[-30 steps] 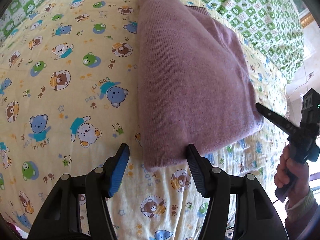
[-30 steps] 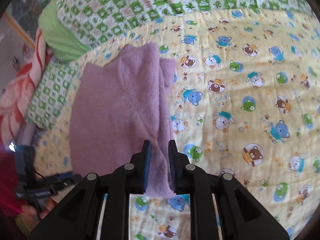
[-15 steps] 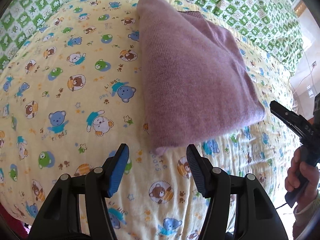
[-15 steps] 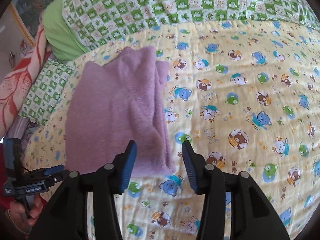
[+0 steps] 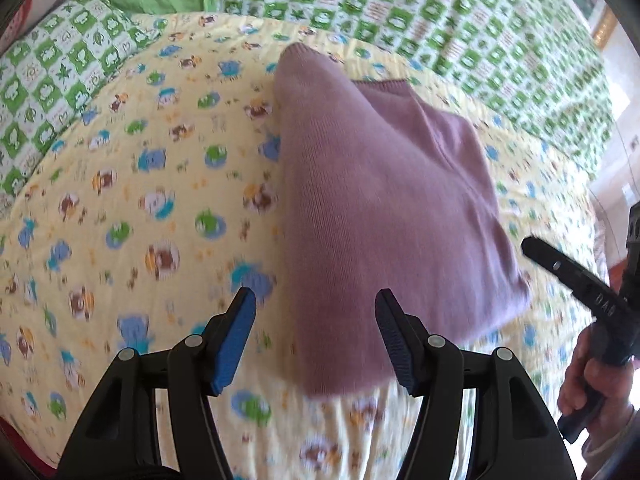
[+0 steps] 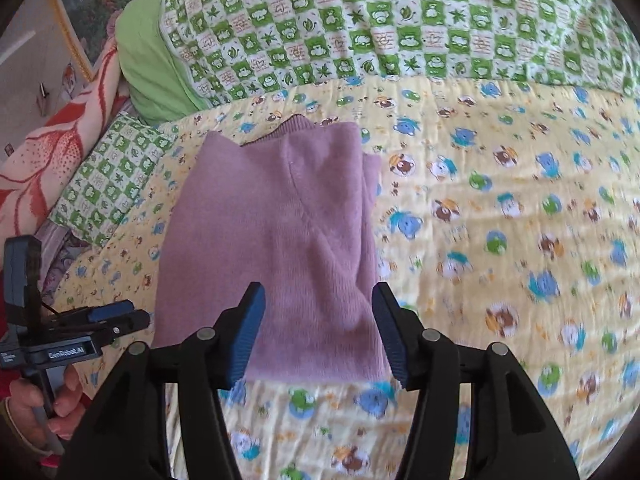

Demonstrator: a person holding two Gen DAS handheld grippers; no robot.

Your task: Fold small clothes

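A purple sweater [image 6: 276,240] lies folded on a yellow blanket [image 6: 500,240] with little bears and frogs on it. The blanket covers most of the bed and looks soft and a bit bumpy. Behind it lies a green and white checked quilt [image 6: 400,28], and a plain green pillow [image 6: 148,76] sits at its left end in the right camera's view. A small checked pillow [image 6: 108,184] lies beside the sweater, and past it there is an orange and cream blanket [image 6: 52,152]. A framed picture [image 6: 92,4] hangs on the wall in the corner.

The right gripper [image 6: 318,328] is above the near edge of the sweater. Its jaws have just been opening and now stand apart — the blue pads do not press on the cloth. The left gripper [image 5: 316,340] is over the near corner of the sweater with its jaws wide and nothing held. A hand [image 5: 592,376] holds the right gripper's handle at the side — and another hand [image 6: 36,404] holds the left one
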